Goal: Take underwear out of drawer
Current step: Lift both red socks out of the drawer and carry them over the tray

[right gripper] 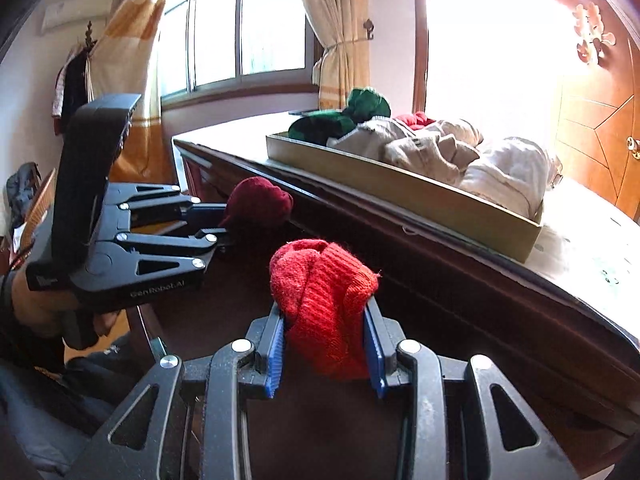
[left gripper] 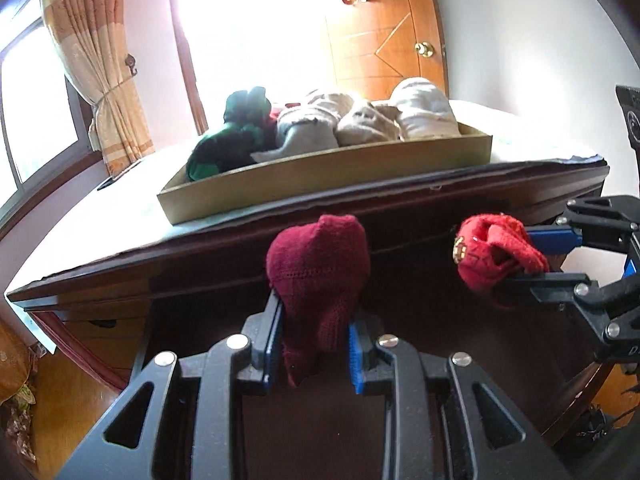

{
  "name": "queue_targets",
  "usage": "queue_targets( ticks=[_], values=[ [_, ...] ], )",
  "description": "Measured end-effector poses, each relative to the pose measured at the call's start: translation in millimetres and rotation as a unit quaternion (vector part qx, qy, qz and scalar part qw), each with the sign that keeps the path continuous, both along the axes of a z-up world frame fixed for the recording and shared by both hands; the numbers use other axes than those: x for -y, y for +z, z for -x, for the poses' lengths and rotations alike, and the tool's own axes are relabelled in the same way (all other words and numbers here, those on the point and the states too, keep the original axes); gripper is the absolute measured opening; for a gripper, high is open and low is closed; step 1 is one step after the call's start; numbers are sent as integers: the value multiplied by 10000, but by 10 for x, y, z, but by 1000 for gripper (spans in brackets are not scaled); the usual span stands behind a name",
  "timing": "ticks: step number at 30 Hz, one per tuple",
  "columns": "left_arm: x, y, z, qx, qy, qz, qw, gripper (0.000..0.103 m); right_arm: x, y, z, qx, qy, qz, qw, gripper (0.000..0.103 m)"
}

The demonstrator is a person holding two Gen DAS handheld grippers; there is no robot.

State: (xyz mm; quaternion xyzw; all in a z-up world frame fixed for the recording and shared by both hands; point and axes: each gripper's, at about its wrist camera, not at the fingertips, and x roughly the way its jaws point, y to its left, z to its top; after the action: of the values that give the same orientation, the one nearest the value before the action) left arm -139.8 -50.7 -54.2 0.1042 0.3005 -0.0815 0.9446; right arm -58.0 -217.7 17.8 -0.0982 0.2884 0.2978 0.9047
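My left gripper [left gripper: 314, 340] is shut on a dark red knitted garment [left gripper: 318, 276], which bulges out above its blue pads [left gripper: 274, 344]. My right gripper [right gripper: 326, 340] is shut on a bright red knitted garment [right gripper: 320, 300]. Each gripper shows in the other's view: the right gripper [left gripper: 520, 256] with the bright red garment [left gripper: 496, 252] at the right, the left gripper [right gripper: 220, 220] with the dark red garment [right gripper: 258, 204] at the left. Both hang in front of and below the dark wooden tabletop edge [left gripper: 360, 208]. A cardboard tray [left gripper: 320, 176] on top holds green, beige and white rolled clothes.
The tray [right gripper: 420, 196] lies on a white-covered top. Behind are a window with tied yellow curtains [left gripper: 100, 80], a bright opening and a wooden door [left gripper: 384, 40]. Dark furniture front fills the space below the edge. A person's hand [right gripper: 44, 304] holds the left gripper's handle.
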Motion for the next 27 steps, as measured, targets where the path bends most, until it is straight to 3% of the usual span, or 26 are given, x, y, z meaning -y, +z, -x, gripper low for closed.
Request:
queue_targets(
  ticks=[7,27],
  values=[
    [26,117,133,313,47,47,9995,26,-85,79,0,236,-28,-149,9996,37],
    [119,517,-129,834,-31,-34,9965,26,-58,371,-30,723,-124,-355,9967,37]
  ],
)
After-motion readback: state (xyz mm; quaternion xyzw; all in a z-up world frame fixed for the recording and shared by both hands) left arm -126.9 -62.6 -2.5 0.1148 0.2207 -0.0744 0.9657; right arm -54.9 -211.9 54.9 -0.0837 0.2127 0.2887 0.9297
